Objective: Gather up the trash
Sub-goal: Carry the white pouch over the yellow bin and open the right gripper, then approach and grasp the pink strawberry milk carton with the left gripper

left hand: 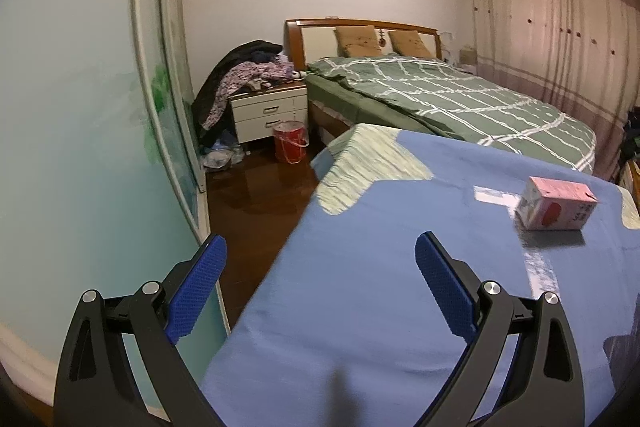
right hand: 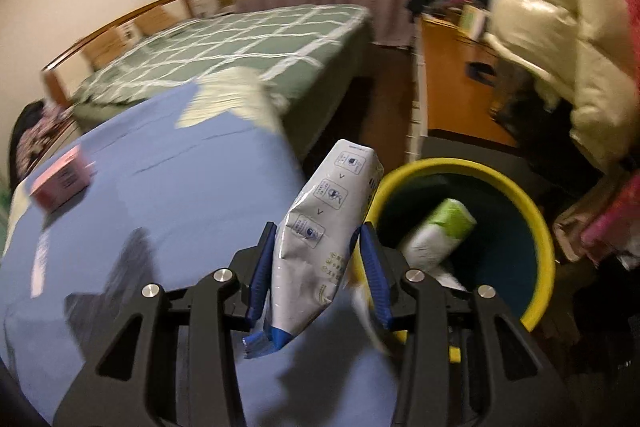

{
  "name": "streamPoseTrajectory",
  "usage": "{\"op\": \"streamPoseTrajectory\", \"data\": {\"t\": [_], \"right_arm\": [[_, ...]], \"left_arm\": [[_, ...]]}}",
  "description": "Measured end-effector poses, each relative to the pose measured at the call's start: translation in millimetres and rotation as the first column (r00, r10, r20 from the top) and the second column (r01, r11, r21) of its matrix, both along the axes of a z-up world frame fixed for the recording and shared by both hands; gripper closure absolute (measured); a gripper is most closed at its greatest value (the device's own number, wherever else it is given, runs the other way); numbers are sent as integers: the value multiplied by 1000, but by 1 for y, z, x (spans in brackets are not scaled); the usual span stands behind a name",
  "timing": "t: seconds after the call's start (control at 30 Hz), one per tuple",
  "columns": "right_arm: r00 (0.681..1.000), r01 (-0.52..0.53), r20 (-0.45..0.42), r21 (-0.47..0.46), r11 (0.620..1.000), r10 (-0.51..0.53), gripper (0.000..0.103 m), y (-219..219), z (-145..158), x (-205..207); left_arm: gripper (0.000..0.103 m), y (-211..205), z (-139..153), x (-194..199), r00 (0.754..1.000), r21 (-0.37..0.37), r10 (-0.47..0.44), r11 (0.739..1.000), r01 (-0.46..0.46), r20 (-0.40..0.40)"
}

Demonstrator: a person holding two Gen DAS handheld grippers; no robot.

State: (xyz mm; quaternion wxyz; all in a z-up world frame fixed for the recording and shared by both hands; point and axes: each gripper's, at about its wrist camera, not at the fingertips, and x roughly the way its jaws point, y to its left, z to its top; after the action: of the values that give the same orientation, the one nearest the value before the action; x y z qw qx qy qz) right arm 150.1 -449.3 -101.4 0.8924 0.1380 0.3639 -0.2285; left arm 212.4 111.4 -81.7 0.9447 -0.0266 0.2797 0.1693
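The right gripper (right hand: 318,259) pinched a white pouch (right hand: 320,227), seemingly short of the yellow-rimmed bin (right hand: 546,251); releasing early risked missing. The left gripper (left hand: 320,291) gaped empty, pink carton (left hand: 554,203) waiting.

- A bed (left hand: 460,95) with a green checked quilt lay at one o'clock.
- A white nightstand (left hand: 268,113) piled with clothes (left hand: 244,75) stood at eleven o'clock.
- A cream puffer jacket (right hand: 560,39) hung at two o'clock.
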Motion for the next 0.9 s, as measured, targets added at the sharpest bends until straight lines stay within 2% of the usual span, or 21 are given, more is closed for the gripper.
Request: {"op": "streamPoseTrajectory", "data": {"t": [0.33, 0.4, 0.43, 0.73, 0.9], "right_arm": [[980, 200, -28, 16, 980, -199, 60, -61, -19, -16], [969, 244, -27, 13, 970, -244, 51, -69, -22, -20], [967, 253, -27, 17, 967, -253, 41, -71, -23, -20], [973, 232, 8, 6, 973, -233, 35, -64, -18, -18], [974, 225, 15, 14, 974, -225, 35, -62, -17, -17]], "left_arm": [[9, -46, 19, 3, 986, -34, -168, 985, 167, -18], [9, -56, 23, 6, 980, -39, -197, 980, 196, -18], [9, -64, 26, 8, 975, -43, -220, 975, 219, -18], [9, -116, 16, 39, 932, -46, -353, 936, 350, -84], [9, -133, 2, 68, 908, -92, -397, 917, 387, -135]]}}
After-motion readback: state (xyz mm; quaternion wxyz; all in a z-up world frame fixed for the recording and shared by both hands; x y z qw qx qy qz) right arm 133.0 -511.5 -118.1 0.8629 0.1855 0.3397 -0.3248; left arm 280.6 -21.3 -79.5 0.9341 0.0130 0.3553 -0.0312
